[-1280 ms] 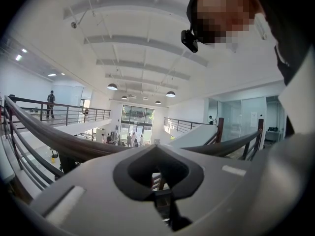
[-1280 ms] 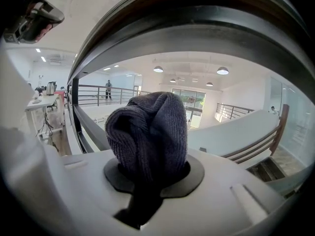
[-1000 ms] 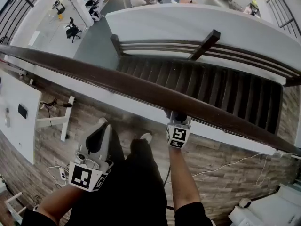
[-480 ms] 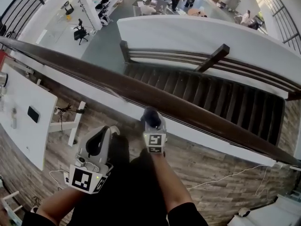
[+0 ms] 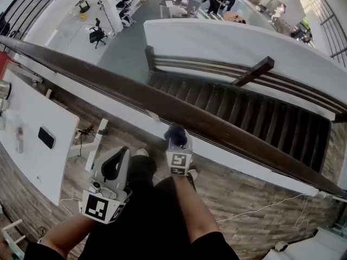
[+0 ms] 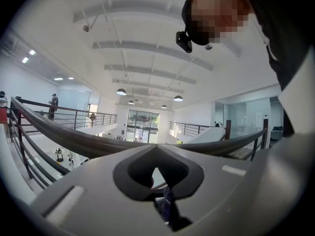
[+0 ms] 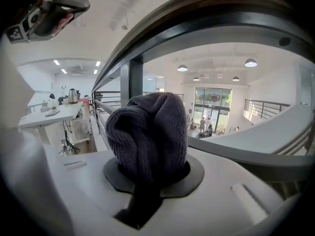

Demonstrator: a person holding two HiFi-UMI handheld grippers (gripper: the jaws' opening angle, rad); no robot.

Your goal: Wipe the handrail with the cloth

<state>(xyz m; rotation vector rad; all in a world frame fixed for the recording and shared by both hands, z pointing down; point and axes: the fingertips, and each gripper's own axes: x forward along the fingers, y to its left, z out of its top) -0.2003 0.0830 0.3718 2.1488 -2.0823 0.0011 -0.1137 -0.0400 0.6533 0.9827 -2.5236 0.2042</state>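
The dark wooden handrail (image 5: 97, 82) crosses the head view from upper left to lower right. My right gripper (image 5: 176, 140) is shut on a bunched dark grey cloth (image 5: 175, 132), which sits just at the near side of the rail, below its top. In the right gripper view the cloth (image 7: 147, 132) fills the jaws of that gripper (image 7: 147, 173), and the handrail (image 7: 221, 14) arches close overhead. My left gripper (image 5: 112, 167) hangs back from the rail over the floor, shut on nothing. Its own view shows the gripper (image 6: 157, 173) pointed at the handrail (image 6: 74, 140).
A white table (image 5: 32, 129) with small items stands at the left. Beyond the rail a staircase (image 5: 244, 112) drops to a lower floor with people. A rail post (image 7: 129, 77) stands left of the cloth. The person's legs and a floor cable (image 5: 260, 207) lie below.
The right gripper has slid left along the handrail with the cloth and now sits slightly off its near side. The left gripper has kept its place.
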